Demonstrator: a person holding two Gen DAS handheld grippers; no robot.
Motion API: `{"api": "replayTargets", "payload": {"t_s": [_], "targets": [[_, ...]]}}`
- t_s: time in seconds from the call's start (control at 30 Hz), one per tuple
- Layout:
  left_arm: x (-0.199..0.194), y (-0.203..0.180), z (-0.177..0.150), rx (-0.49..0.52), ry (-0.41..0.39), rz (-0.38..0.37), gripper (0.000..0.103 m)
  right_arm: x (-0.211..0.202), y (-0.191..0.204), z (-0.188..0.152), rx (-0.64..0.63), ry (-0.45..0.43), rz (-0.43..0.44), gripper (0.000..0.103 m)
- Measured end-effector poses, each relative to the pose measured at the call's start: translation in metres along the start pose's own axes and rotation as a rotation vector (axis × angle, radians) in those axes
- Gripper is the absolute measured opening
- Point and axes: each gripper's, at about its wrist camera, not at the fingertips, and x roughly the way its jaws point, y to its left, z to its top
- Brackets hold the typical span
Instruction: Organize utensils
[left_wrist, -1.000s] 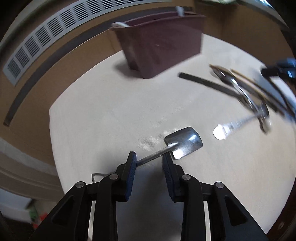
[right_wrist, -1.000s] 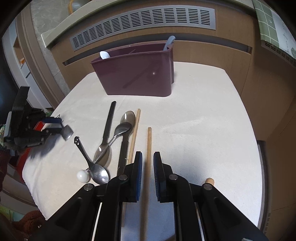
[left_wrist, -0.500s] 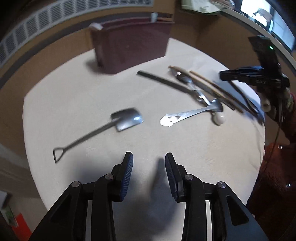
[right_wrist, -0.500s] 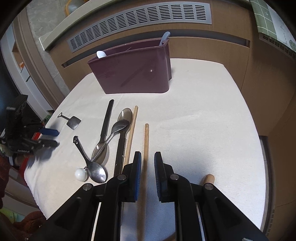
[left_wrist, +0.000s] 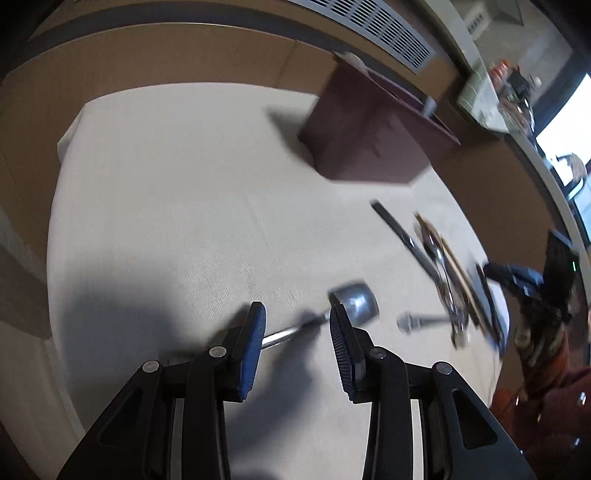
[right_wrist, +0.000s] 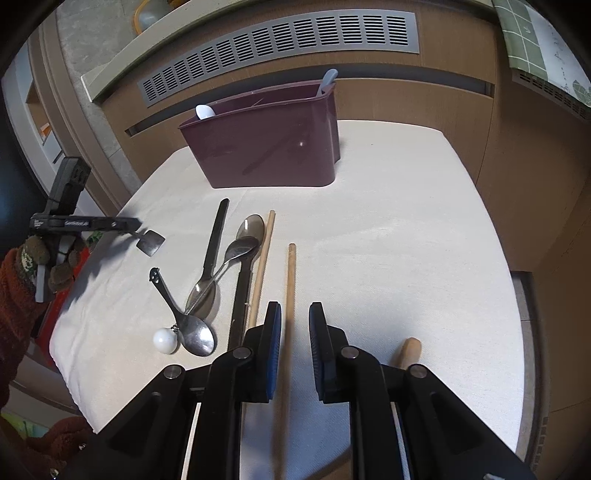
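Left tool (left_wrist: 297, 319) wide open, empty, straddling the shovel spoon (left_wrist: 325, 315) handle. Thin, stiff, slick steel, prob light; pinch mid-handle. Right tool (right_wrist: 294, 325) part-open around chopstick (right_wrist: 291, 280), not gripping.

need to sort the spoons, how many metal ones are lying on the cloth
3: a long dark one beside the chopstick, one crossing it, and one by the white ball. The holder may hide more.

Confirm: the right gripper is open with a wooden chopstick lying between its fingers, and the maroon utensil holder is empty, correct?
Not quite. The maroon utensil holder already holds two utensils, shown in the right wrist view. The right gripper is open around the wooden chopstick.
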Motion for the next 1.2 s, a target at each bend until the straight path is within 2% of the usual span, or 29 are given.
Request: {"api": "replayTargets", "payload": {"t_s": [0.13, 0.23, 0.33, 0.43, 0.5, 0.57, 0.67, 0.77, 0.93, 1.1, 1.2], "targets": [[0.0, -0.05, -0.038, 0.128, 0.045, 0.038, 0.037, 0.01, -0.001, -0.002, 0.004, 0.025, 0.007, 0.017], [0.004, -0.086, -0.064, 0.178, 0.037, 0.079, 0.039, 0.015, 0.006, -0.003, -0.016, 0.035, 0.023, 0.018], [0.009, -0.108, -0.073, 0.165, 0.004, 0.154, 0.043, 0.019, 0.014, -0.004, -0.047, 0.048, 0.018, 0.018], [0.018, -0.122, -0.066, 0.132, -0.022, 0.21, 0.045, 0.027, 0.019, -0.004, -0.072, 0.072, -0.023, 0.018], [0.021, -0.124, -0.062, 0.116, -0.029, 0.23, 0.045, 0.035, 0.02, -0.001, -0.081, 0.083, -0.079, 0.016], [0.024, -0.121, -0.055, 0.105, -0.034, 0.234, 0.046, 0.04, 0.021, 0.005, -0.096, 0.083, -0.095, 0.016], [0.033, -0.12, -0.039, 0.105, -0.027, 0.254, 0.046, 0.047, 0.031, 0.013, -0.155, 0.082, -0.123, 0.005], [0.043, -0.12, -0.027, 0.112, -0.019, 0.289, 0.046, 0.046, 0.036, 0.02, -0.151, 0.06, -0.093, 0.005], [0.053, -0.12, -0.009, 0.139, 0.014, 0.344, 0.046, 0.028, 0.04, 0.028, -0.132, -0.025, -0.078, 0.005], [0.048, -0.114, -0.012, 0.161, 0.04, 0.341, 0.047, 0.015, 0.033, 0.028, -0.115, -0.053, -0.095, 0.005], [0.041, -0.102, -0.013, 0.117, 0.023, 0.315, 0.048, 0.012, 0.024, 0.026, -0.084, -0.052, -0.09, 0.005]]}}
